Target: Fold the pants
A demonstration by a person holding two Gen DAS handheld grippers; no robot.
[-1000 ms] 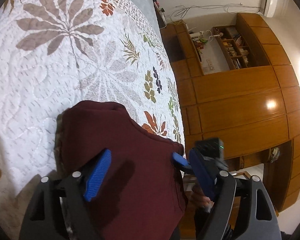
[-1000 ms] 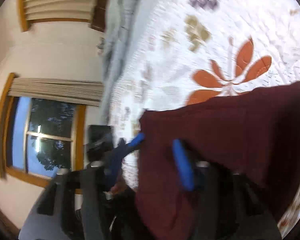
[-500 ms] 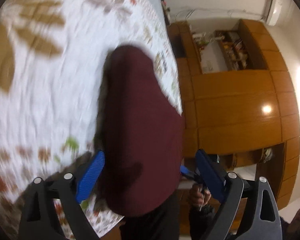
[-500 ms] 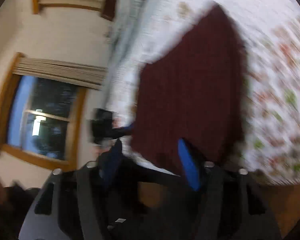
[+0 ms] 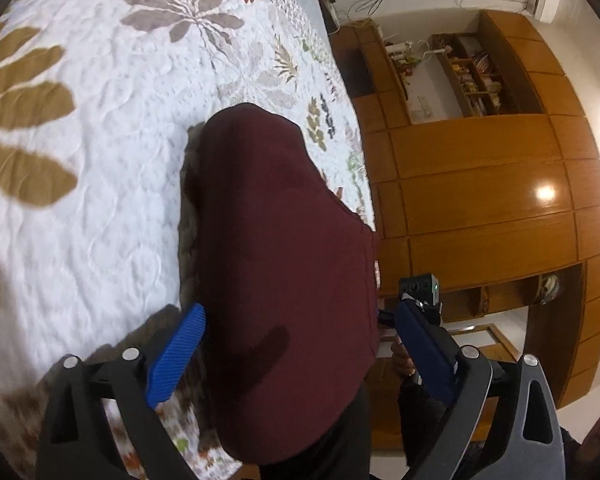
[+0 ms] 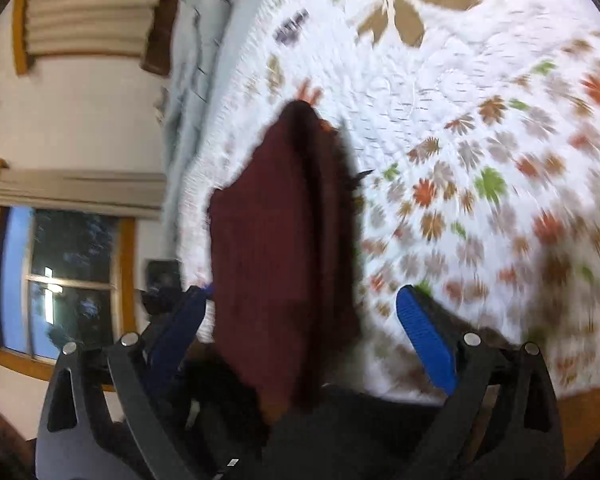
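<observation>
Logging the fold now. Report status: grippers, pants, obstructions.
Left gripper and right gripper both opening, fingers off the cloth. Maroon pants folded, lying at the edge of the floral quilt. Nothing in the way.

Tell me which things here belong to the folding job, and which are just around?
Job: maroon pants, left hand-held gripper and right hand-held gripper, both opening.

Just around: floral quilt, wooden wardrobe, bookshelf, window, grey bedding.

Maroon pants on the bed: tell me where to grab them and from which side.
Probably take the folded pants at the near end, which hangs over the quilt edge. Come from the bed's foot side, one pad above and one below: the overhanging layers can be pinched there, while the far end lies flat.
</observation>
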